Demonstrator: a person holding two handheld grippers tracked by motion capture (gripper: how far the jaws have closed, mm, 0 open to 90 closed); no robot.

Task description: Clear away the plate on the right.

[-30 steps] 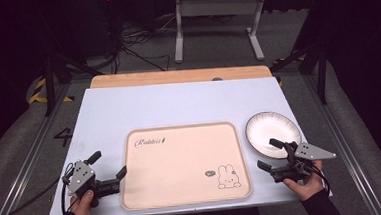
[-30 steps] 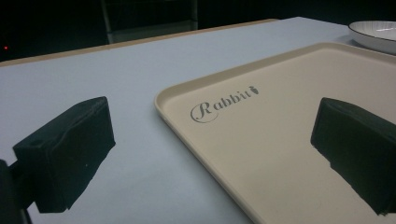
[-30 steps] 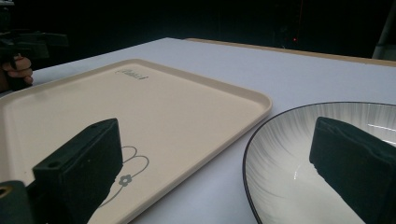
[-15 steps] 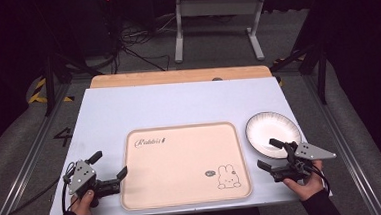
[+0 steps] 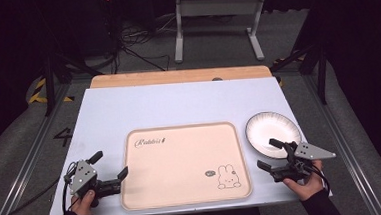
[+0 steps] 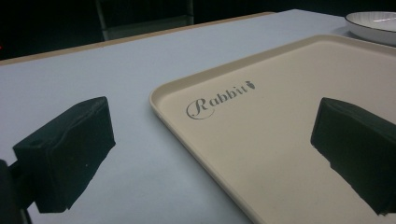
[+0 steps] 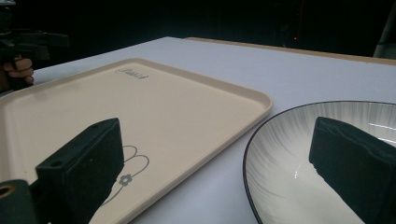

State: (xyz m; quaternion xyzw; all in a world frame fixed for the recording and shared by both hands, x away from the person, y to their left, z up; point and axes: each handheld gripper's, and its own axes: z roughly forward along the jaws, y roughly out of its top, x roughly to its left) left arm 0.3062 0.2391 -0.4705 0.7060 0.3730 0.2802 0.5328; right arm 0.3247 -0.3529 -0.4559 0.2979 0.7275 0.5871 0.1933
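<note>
Minor displacement of left gripper toward tray over the last second, seen in the high view. Nearer jaw tip formerly just short of the tray's left rim; now at the rim, overlapping it from above. Farther jaw tip carried the same way by a like, small amount, above the bare table. Holding hand moved along with it, toward the tray. Jaw spread as now reached: wide apart, one jaw over the table and one over the tray surface in the left gripper view. Shift small, near the limit of what can be told.
</note>
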